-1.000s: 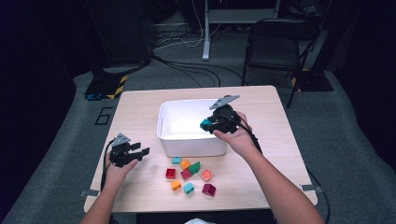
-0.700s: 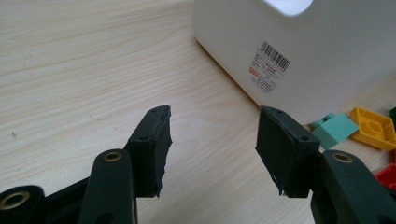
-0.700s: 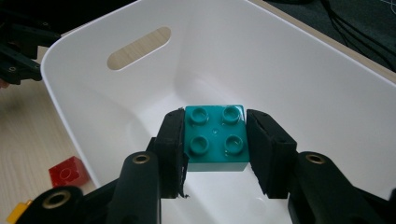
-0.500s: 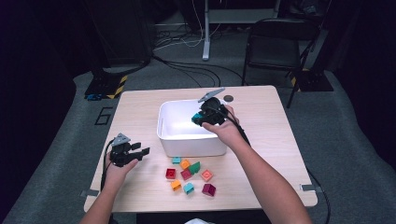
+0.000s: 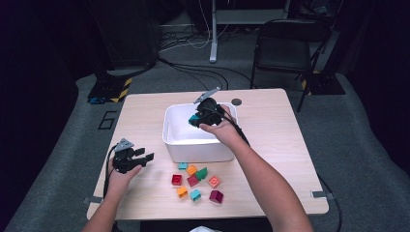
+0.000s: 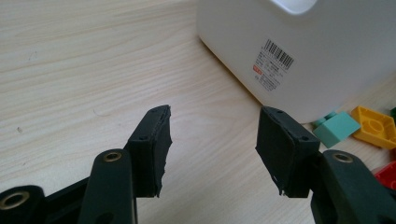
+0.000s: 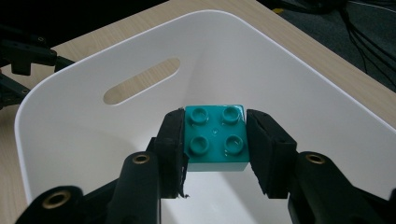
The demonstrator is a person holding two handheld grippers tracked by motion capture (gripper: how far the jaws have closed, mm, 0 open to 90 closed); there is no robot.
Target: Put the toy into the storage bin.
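Nearest the person, the scattered plastic building blocks (image 5: 196,181) in red, orange, green and teal lie on the pale wooden table (image 5: 270,145) in front of the white plastic bin (image 5: 174,137), and the left gripper (image 5: 145,155) rests beside them with its jaws standing well apart and nothing between them. Farther off, the right gripper (image 7: 215,140) is clamped on a teal four-stud plastic block (image 7: 215,136), held over the inside of the bin. To drop it cleanly, the jaws should part only once the block hangs low over the bin floor, clear of the walls, so it does not bounce out.
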